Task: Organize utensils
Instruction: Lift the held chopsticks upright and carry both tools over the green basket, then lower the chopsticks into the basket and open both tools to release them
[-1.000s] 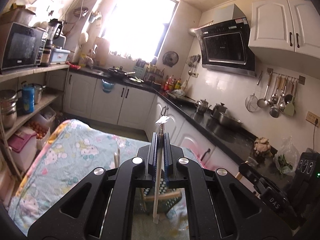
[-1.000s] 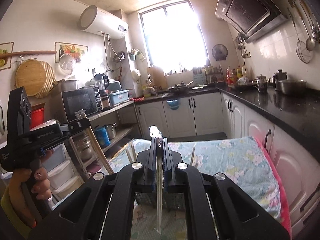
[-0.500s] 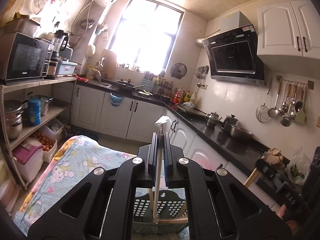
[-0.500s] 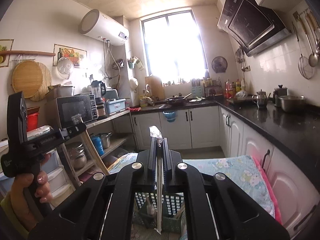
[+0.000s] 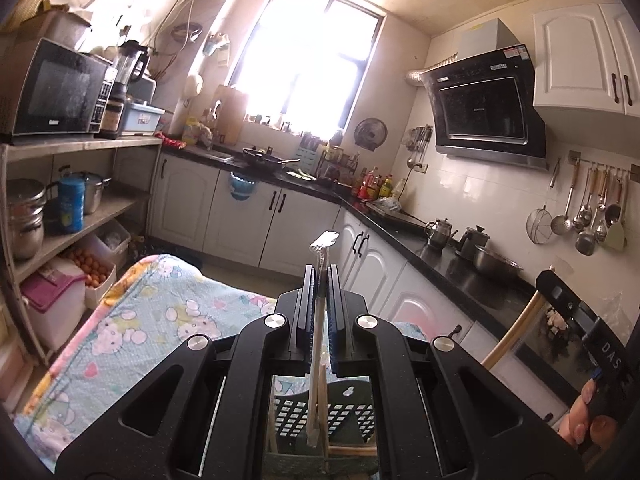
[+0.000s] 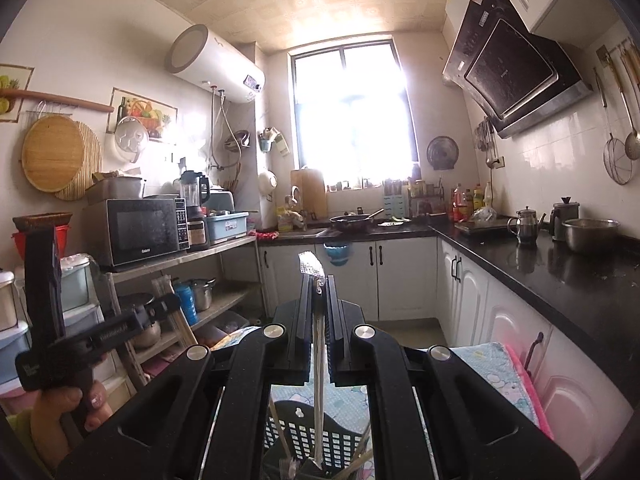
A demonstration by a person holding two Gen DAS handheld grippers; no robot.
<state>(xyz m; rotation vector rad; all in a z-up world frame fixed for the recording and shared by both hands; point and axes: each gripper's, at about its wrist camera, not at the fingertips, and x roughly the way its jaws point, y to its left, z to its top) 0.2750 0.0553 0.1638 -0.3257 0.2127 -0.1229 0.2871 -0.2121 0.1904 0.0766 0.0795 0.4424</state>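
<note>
My left gripper (image 5: 319,276) is shut on a wrapped pair of chopsticks (image 5: 316,368), held upright, lower end over a dark green slotted utensil basket (image 5: 320,420). My right gripper (image 6: 317,286) is shut on another wrapped pair of chopsticks (image 6: 318,392), lower end inside the same basket (image 6: 316,436). The basket holds several wooden sticks and stands on a table with a blue cartoon-print cloth (image 5: 152,320). Each gripper shows in the other's view: the right (image 5: 580,320) at the right edge, the left (image 6: 104,332) at the left, gripping chopsticks.
A black countertop (image 6: 560,272) with kettles and a steel bowl runs along the right. White cabinets (image 5: 248,216) stand behind the table. A shelf rack with a microwave (image 5: 60,88) and pots stands at the left. Ladles (image 5: 588,212) hang on the wall.
Both grippers have tilted upward and moved over the basket, which now sits directly under the fingers. The held chopsticks have come down toward the basket.
</note>
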